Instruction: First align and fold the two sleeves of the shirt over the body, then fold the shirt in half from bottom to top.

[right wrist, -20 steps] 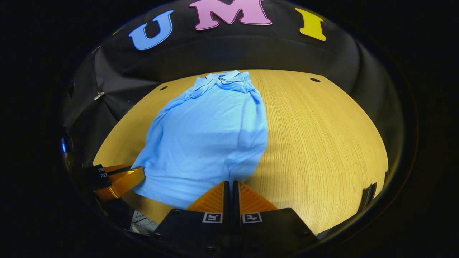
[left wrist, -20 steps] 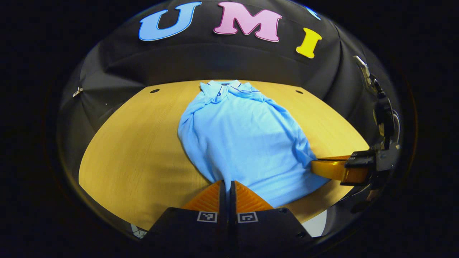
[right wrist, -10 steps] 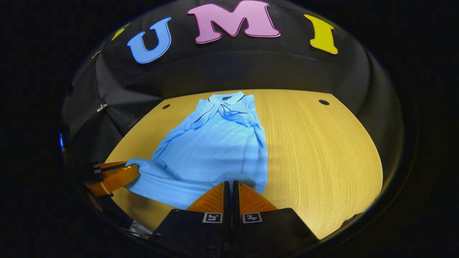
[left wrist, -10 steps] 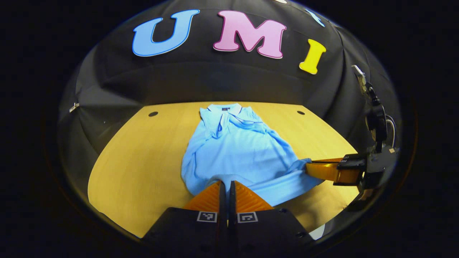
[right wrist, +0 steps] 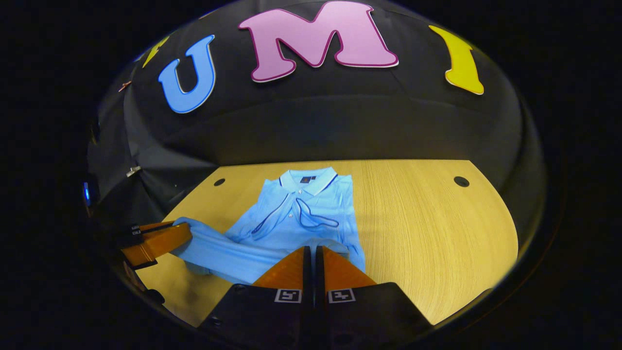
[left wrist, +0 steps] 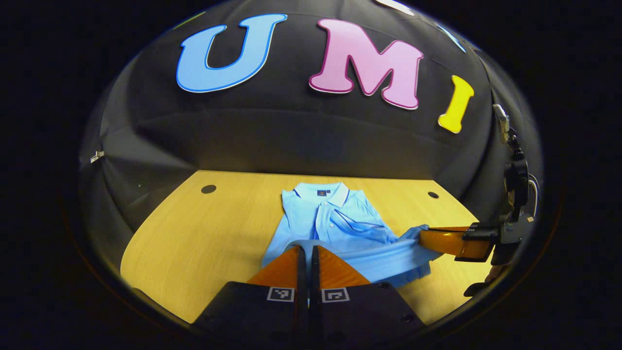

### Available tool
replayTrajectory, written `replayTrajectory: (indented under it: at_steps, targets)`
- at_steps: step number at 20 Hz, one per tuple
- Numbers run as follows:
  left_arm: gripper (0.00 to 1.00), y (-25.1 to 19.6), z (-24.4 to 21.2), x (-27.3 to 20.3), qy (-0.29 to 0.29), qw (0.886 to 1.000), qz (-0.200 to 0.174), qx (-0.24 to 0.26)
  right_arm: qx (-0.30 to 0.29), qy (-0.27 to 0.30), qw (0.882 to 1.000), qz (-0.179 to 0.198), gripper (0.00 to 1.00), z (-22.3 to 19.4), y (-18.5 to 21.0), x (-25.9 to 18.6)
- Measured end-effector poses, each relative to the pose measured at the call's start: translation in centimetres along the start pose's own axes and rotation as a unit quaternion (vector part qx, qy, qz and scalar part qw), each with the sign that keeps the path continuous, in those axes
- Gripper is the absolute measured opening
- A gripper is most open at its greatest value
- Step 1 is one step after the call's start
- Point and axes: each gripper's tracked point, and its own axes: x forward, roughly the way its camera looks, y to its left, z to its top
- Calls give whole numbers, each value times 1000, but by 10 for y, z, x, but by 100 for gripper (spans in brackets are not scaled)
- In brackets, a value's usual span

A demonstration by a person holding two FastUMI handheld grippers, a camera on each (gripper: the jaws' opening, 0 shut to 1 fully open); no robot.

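Note:
A light blue polo shirt (left wrist: 340,221) lies on the wooden table (left wrist: 194,243) with its collar toward the far wall and both sleeves folded over the chest. My left gripper (left wrist: 306,250) is shut on one corner of the shirt's bottom hem, lifted off the table. My right gripper (right wrist: 312,250) is shut on the other hem corner. The hem hangs as a raised band (right wrist: 228,250) between the two grippers, over the lower body of the shirt (right wrist: 301,218). The right gripper (left wrist: 423,238) also appears at the right of the left gripper view, and the left gripper (right wrist: 187,233) at the left of the right gripper view.
The wooden table (right wrist: 427,233) has small dark round holes (left wrist: 208,188) (right wrist: 460,181) near its far corners. The black cloth wall rises just behind the collar. Bare tabletop stretches on both sides of the shirt.
Both grippers have carried the bottom hem up and forward toward the collar. The flat lower body has become a lifted band, and the collar now looks nearer.

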Motion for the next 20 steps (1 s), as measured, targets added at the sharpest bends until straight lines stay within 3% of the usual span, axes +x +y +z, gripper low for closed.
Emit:
replayTrajectory:
  at_steps: [12, 16, 20]
  targets:
    - [6, 22, 93, 151, -48, 998, 9, 27, -12, -65, 998, -15, 5, 108, -25, 131]
    - [6, 28, 106, 208, -56, 998, 7, 34, -1, -67, 997, -30, 5, 118, -38, 183]
    - [6, 49, 91, 260, -35, 999, -5, -9, 4, -54, 998, -37, 5, 113, -47, 232]
